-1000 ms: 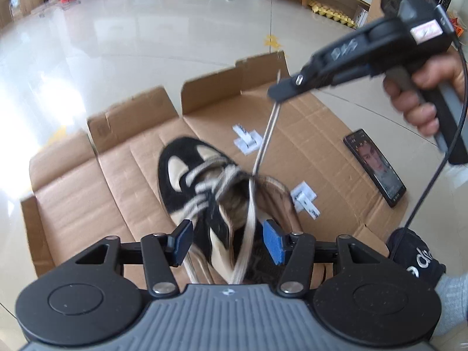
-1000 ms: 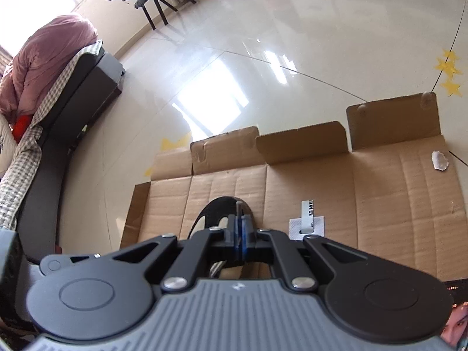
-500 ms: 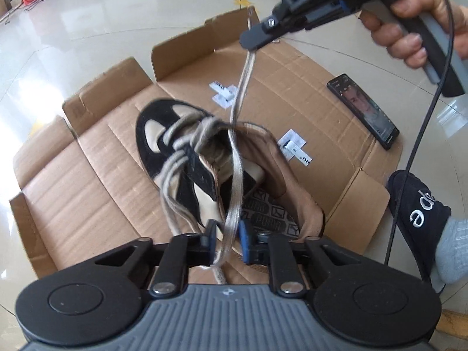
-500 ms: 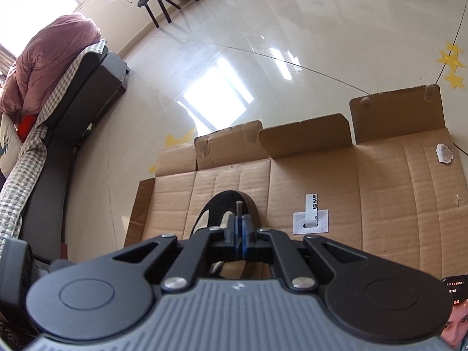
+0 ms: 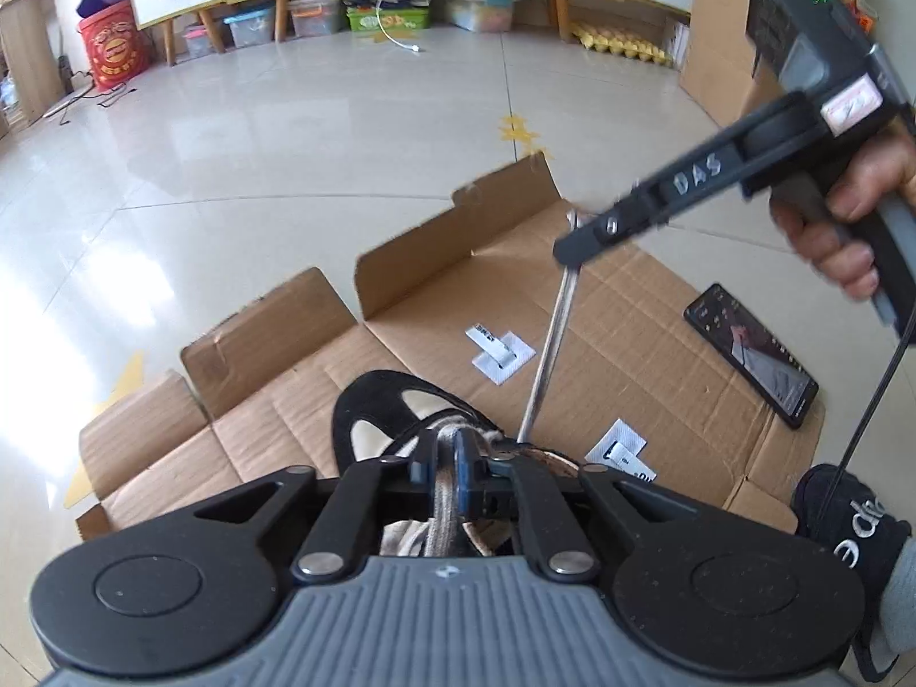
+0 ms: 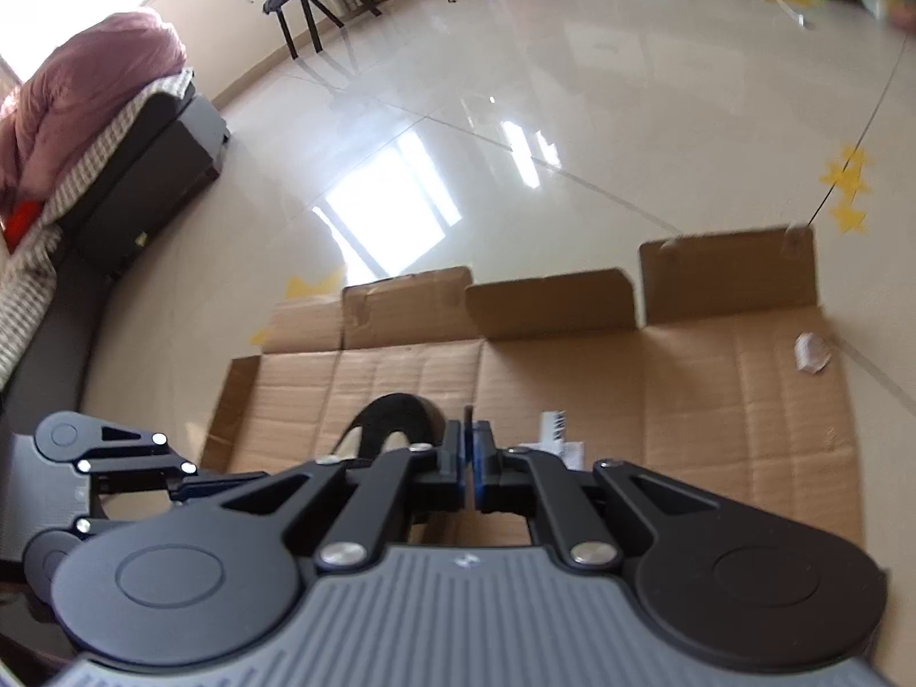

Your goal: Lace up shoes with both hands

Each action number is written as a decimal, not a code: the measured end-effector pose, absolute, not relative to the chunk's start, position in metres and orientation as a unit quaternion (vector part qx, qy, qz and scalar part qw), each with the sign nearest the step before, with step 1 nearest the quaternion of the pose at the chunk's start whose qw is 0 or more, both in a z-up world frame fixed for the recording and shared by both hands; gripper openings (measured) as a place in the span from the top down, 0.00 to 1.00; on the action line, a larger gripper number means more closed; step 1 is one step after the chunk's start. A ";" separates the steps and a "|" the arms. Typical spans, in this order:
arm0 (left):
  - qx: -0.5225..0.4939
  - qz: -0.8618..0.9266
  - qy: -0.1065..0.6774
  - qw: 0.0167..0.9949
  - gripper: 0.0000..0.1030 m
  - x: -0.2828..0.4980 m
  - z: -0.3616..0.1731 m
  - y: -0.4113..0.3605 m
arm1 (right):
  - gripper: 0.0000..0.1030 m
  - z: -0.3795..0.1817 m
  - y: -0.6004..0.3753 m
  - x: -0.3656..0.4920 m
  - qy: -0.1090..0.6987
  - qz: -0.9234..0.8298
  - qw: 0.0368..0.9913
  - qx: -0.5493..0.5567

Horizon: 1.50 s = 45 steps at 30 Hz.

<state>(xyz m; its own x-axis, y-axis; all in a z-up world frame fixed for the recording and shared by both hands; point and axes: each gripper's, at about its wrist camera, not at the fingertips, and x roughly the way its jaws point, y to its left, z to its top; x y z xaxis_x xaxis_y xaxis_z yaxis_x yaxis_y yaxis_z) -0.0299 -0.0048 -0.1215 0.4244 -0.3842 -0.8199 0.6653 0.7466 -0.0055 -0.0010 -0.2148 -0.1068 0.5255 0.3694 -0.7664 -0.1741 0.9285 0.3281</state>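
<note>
left gripper (image 5: 442,458): jaws opening, grey lace strand (image 5: 443,501) between its pads | right gripper (image 5: 575,240): pressed together on the taut lace end (image 5: 549,355), held up by a hand (image 5: 847,212) | shoe (image 5: 389,418): black and cream, on flattened cardboard (image 5: 630,315), just under the left gripper | phone (image 5: 750,355): at the cardboard's right edge

"DAS" on right claw (image 5: 578,243) arm; rest of txt unreadable

Bright daylight, floor glare (fisheye-warped)
</note>
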 end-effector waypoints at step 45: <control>0.096 -0.292 0.531 0.790 0.64 -0.049 -0.157 0.021 | 0.98 -0.070 -0.269 -0.016 0.493 0.061 0.835 -0.238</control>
<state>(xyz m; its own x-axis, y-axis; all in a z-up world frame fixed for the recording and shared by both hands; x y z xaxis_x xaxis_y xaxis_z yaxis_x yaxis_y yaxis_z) -0.0489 0.0214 -0.1573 0.2664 -0.3592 -0.8944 0.5622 0.8117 -0.1585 -0.0163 -0.2695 -0.0703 0.5066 -0.1325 -0.8519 -0.3360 0.8796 -0.3366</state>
